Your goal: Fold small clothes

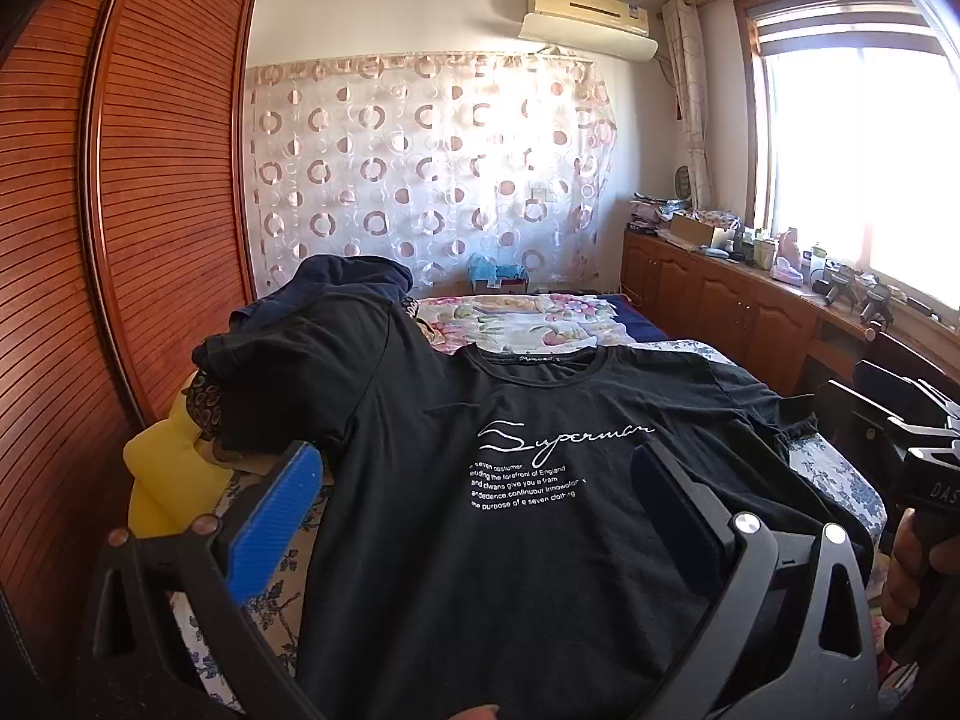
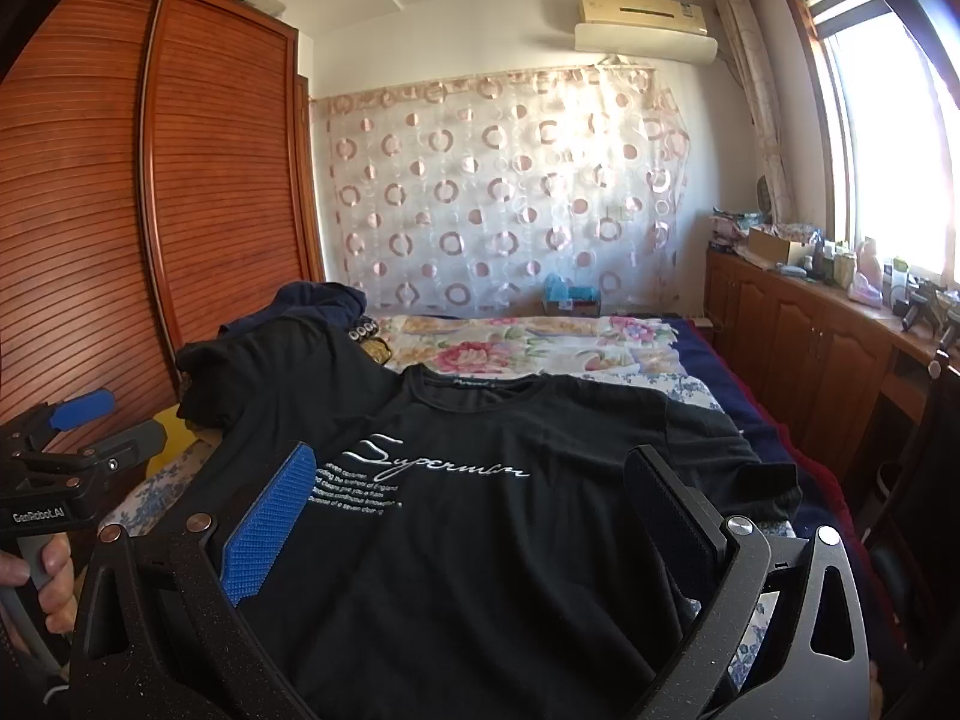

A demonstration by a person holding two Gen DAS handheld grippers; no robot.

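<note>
Both grippers, left (image 1: 480, 480) & right (image 2: 468, 486), jaws wide, empty, over black tee (image 1: 510, 540) on floral bed (image 1: 540, 318); wardrobe (image 1: 120, 180) left.

left tongs (image 1: 480, 516): black angular arms with triangular cut-outs, round silver and copper-coloured screws at the joints
left tongs pads (image 1: 273, 519): one ridged bright blue, the other dark
right tongs (image 2: 474, 513): same black speckled frame, same screws
right tongs pads (image 2: 270, 525): one studded blue, one dark
marking: white "GenRobot.AI" lettering on the left tongs' body
handle: grey
</note>
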